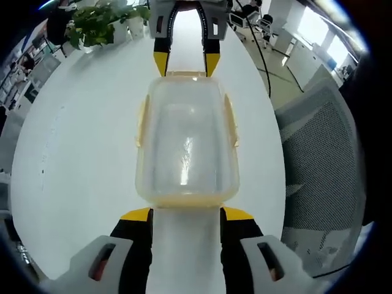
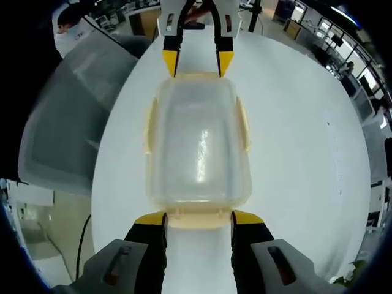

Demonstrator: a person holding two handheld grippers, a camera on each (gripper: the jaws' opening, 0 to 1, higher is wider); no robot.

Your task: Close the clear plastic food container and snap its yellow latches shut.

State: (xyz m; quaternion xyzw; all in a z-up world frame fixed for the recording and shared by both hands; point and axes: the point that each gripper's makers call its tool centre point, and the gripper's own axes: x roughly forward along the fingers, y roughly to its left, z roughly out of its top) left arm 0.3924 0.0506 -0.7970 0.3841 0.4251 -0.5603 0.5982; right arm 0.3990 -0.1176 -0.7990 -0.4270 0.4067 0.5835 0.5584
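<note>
White table (image 1: 79, 153) takes most of both views; the container (image 1: 187, 144) sits on it, centred between the two grippers, which face each other across it.

Container: clear plastic, rounded rectangle, lid on top. Looks empty, just glare on the lid, though the frosted plastic hides detail. Yellow latches (image 1: 231, 119) run along the long sides in the left gripper view; they seem to stick out a bit from the wall, can't tell if snapped. Same container in the right gripper view (image 2: 197, 141), with side latches (image 2: 244, 125) and a yellow tab at the near short end.

Left gripper (image 1: 186, 215): jaws set wide, yellow tips just at the near short end of the container, one on each side of the end latch, gripping nothing. It also appears at the top of the right gripper view (image 2: 197, 61), tips at the far end.

Right gripper (image 2: 199, 219): jaws spread wide too, tips touching or just beside the near end, nothing clamped. It appears at the top of the left gripper view (image 1: 186, 62).

Off the table: mesh chair (image 1: 324, 165) to one side, potted plant (image 1: 98, 23) at the far table edge.
</note>
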